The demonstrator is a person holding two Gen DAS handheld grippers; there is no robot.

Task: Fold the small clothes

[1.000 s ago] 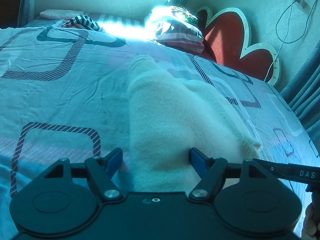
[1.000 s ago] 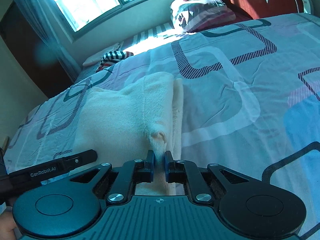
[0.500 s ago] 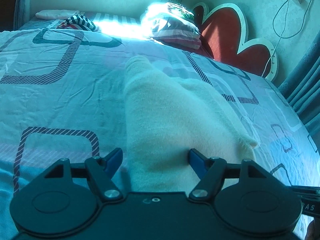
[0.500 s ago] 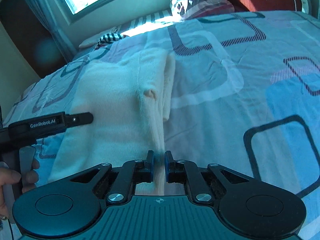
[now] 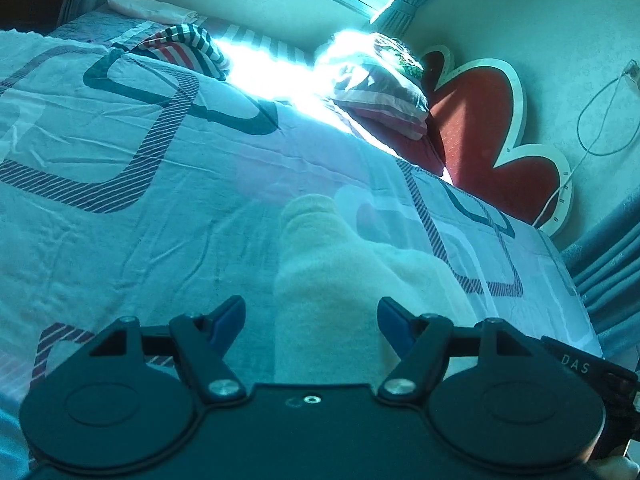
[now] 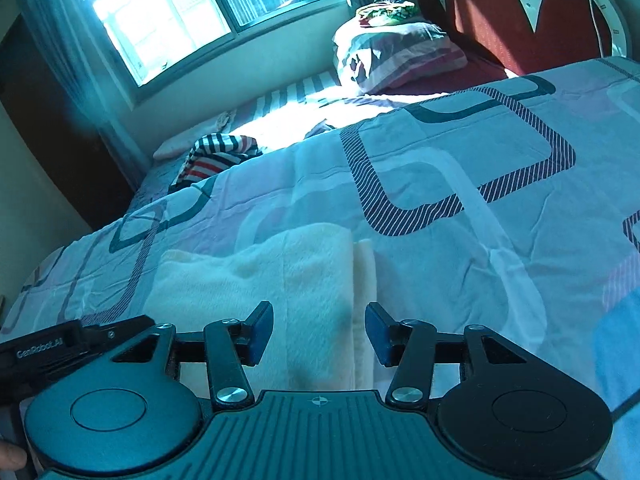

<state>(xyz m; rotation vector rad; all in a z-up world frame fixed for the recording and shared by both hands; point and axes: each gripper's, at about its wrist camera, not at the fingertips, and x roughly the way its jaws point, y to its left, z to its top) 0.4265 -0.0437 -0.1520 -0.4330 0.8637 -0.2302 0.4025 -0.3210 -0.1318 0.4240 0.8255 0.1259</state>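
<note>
Right wrist view: my right gripper has its blue pads spread wide with nothing between them, and the cream garment lies flat on the bed cover straight ahead of the fingers. Its long folded edge runs away from me just inside the right pad, with a narrow strip of lower layer showing beyond that edge. From the left wrist view, my left gripper is equally wide and empty, and the same garment stretches forward between the pads, tapering to a rounded end farther out. The right gripper's body pokes in at the lower right of that view, so both tools sit close together at the near end of the cloth.

I judge the lengthwise fold is in place: the cloth reads as a long doubled band, fairly tidy. What seems left is folding it across its length into a compact packet. A striped garment lies crumpled far ahead toward the window, possibly next in line.
</note>
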